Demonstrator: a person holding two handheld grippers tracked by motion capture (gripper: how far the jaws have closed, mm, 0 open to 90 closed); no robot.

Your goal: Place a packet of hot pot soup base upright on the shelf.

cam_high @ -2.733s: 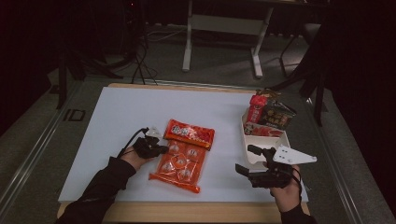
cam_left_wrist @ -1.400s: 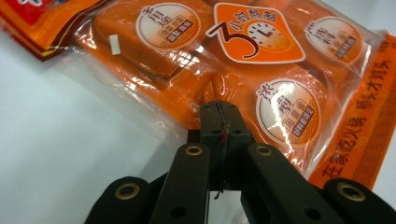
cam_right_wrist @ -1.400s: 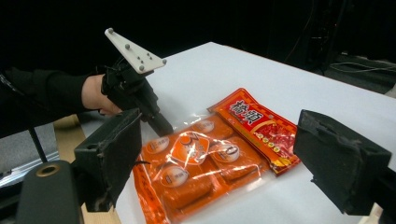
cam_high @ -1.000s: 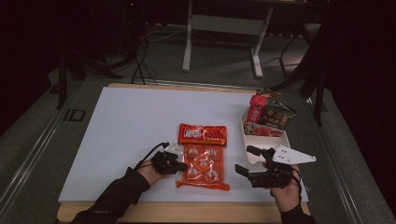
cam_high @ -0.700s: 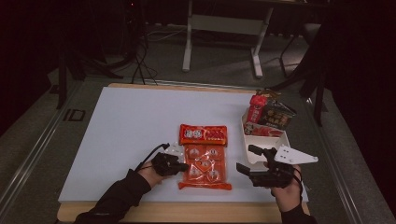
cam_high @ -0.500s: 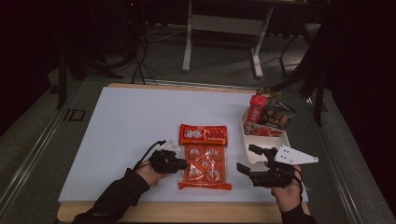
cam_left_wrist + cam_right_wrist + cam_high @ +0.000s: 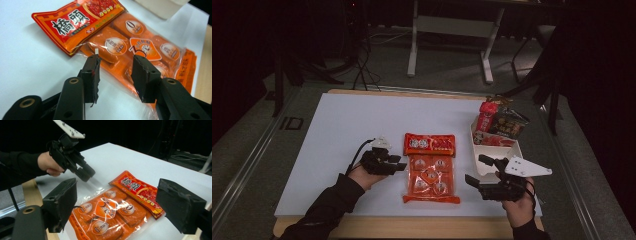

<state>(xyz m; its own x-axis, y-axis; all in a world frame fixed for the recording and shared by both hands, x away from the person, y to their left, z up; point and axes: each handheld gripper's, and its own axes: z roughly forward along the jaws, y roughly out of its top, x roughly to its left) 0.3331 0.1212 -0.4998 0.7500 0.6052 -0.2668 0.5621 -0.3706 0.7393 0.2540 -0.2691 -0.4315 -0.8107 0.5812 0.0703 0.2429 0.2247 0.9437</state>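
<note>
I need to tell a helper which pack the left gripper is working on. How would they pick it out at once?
On the white table, look between the two grippers, left of the white tray of snacks. The clear bag of orange packets lies flat by the left gripper. Unlike the solid red pouch touching its far end, it is see-through, showing several round-labelled orange blocks.

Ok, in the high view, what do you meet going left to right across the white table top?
Left gripper → orange snack pack → right gripper → white tray of packets along the right edge of the table.
</note>
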